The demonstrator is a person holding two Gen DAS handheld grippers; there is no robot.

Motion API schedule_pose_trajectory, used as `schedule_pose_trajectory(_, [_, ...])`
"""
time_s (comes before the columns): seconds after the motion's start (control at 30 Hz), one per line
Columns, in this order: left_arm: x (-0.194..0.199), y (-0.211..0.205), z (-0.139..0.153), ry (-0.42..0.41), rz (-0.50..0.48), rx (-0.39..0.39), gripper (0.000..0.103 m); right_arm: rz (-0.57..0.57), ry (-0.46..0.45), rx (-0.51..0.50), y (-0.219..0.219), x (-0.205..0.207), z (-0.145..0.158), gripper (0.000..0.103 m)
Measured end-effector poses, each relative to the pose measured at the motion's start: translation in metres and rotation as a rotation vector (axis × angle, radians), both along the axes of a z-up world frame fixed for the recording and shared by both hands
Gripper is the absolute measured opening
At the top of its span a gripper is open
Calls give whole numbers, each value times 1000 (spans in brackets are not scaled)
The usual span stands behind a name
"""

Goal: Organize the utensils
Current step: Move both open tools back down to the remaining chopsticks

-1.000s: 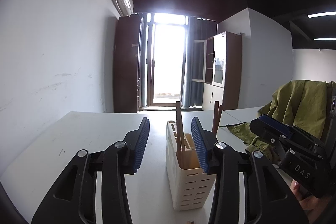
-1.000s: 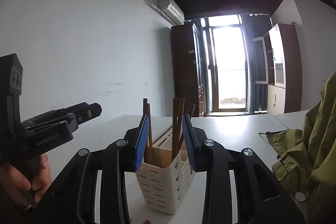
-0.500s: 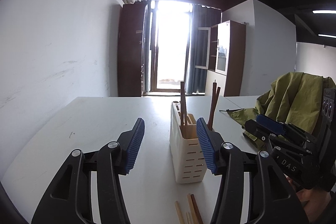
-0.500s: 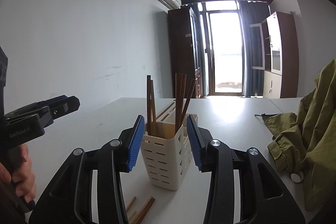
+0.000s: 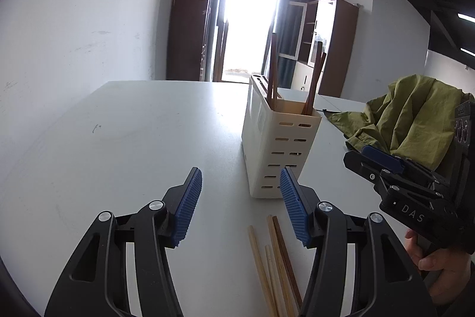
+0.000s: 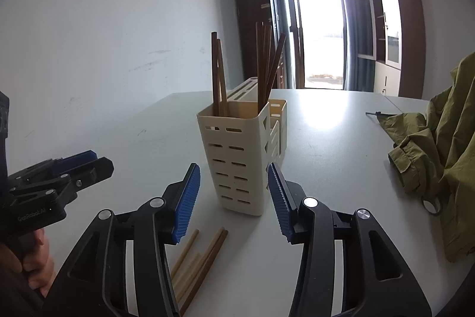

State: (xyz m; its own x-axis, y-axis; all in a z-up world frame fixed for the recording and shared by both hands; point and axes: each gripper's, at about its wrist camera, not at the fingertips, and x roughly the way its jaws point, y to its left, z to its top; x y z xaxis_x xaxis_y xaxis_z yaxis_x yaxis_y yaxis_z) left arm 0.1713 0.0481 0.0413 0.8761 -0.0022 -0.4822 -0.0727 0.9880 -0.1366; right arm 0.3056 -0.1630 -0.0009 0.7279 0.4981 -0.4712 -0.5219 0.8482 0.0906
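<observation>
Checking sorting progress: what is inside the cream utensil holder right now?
The utensil holder has dark brown chopsticks standing upright in it, grouped at two sides of the front compartment. Its walls hide their lower ends, and the rear compartments' contents cannot be seen.

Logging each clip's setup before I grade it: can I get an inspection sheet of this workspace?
Surface: white table, faint scuff marks.
Job's things: cream slotted utensil holder upright, dark chopsticks standing in it; loose chopsticks lying flat on the table in front of it.
Clutter: olive green jacket heaped on the right.
Grippers: left gripper and right gripper both open, jaws just been opening, nothing between the pads.
Cables: nothing seen.
Surroundings: bright doorway, wooden cabinets, wall air conditioner.
</observation>
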Motion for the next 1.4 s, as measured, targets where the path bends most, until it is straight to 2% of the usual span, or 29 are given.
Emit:
schedule_pose_trajectory(0.33, [6, 0, -24, 63, 1, 60, 55, -36, 123, -115, 15, 16, -44, 48])
schedule_pose_trajectory(0.73, [19, 8, -43, 116, 31, 55, 55, -8, 256, -214, 36, 25, -87, 48])
schedule_pose_trajectory(1.0, [25, 13, -50, 143, 32, 46, 55, 6, 293, -260, 45, 27, -108, 48])
schedule_pose_trajectory(1.4, [29, 12, -59, 178, 14, 49, 55, 9, 323, -307, 51, 28, -115, 49])
